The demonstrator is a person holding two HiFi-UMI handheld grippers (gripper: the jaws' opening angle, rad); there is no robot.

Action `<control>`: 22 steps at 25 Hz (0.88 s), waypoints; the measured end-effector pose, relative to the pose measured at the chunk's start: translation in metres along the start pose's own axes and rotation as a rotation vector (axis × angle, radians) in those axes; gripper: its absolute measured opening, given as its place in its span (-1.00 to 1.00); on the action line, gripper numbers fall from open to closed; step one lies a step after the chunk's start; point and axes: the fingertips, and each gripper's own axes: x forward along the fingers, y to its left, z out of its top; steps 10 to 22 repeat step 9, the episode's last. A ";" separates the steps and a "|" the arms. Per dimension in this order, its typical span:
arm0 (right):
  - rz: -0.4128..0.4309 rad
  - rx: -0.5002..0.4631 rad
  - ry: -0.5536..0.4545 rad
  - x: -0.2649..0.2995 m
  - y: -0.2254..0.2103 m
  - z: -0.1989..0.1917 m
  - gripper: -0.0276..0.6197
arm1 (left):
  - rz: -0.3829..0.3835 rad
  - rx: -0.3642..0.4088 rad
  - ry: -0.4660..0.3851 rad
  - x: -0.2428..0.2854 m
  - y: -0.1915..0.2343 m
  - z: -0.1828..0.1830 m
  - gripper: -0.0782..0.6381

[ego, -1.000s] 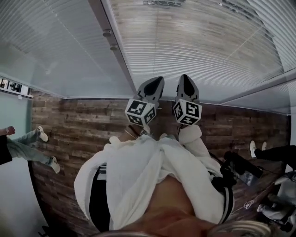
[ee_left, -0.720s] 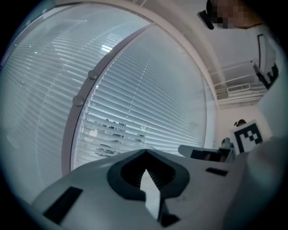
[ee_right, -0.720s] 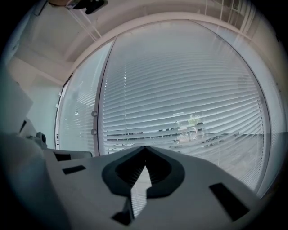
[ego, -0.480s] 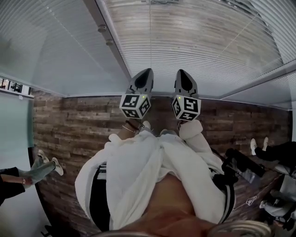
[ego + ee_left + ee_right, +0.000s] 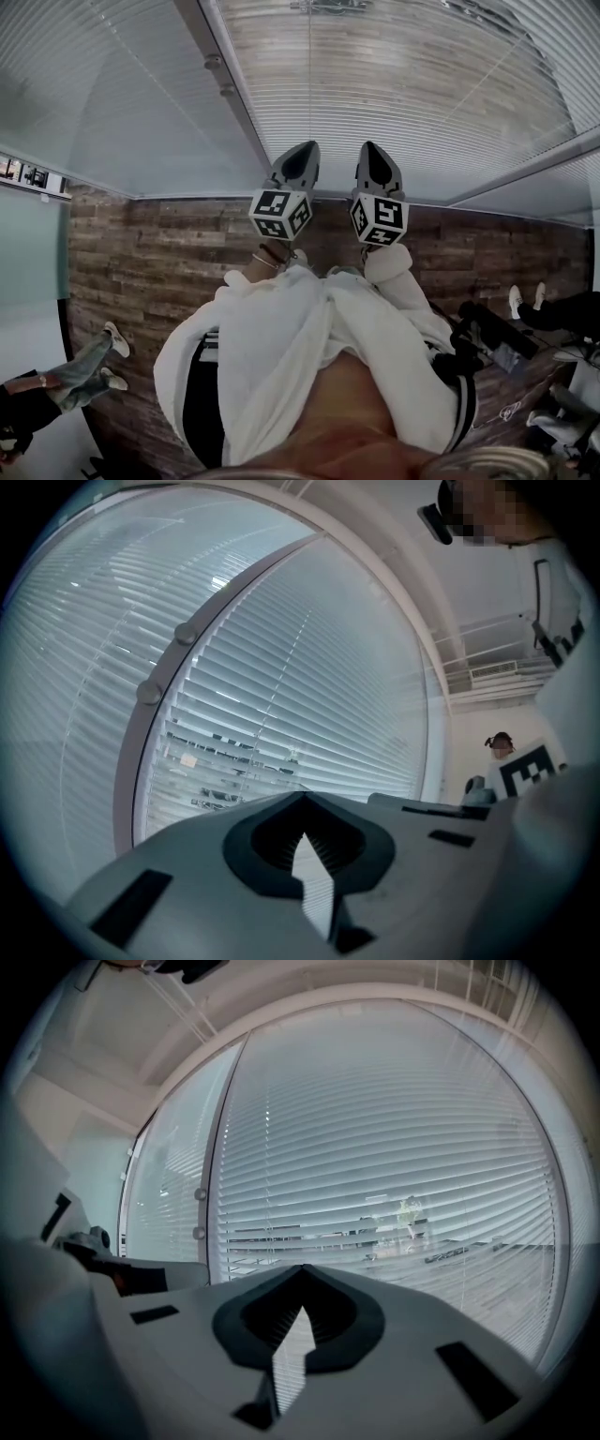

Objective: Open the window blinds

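White slatted blinds (image 5: 394,84) cover the window in front of me, their slats lying close with thin gaps; in the right gripper view the blinds (image 5: 394,1147) show some of the outdoors. A thin cord (image 5: 281,682) runs down the slats. My left gripper (image 5: 302,150) and right gripper (image 5: 373,150) are held side by side, pointing level at the blinds and a short way off them. Both have their jaws together with nothing between them, as the left gripper (image 5: 302,795) and right gripper (image 5: 302,1267) views show.
A grey window post (image 5: 225,103) with two round knobs (image 5: 149,693) divides the blinds to my left. Below is a wooden plank floor (image 5: 150,253). A person's legs (image 5: 94,361) are at the lower left, and more people and gear (image 5: 497,342) at the right.
Both grippers have stayed almost still in front of the blinds. The person at the left has walked toward the lower left corner of the head view.
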 end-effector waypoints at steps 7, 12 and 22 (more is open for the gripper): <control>-0.008 0.000 0.005 -0.003 -0.001 -0.001 -0.89 | -0.002 0.002 0.014 -0.003 -0.002 -0.006 -0.78; -0.008 0.001 0.005 -0.003 0.000 -0.001 -0.89 | -0.002 0.001 0.017 -0.004 -0.001 -0.006 -0.78; -0.008 0.001 0.005 -0.003 0.000 -0.001 -0.89 | -0.002 0.001 0.017 -0.004 -0.001 -0.006 -0.78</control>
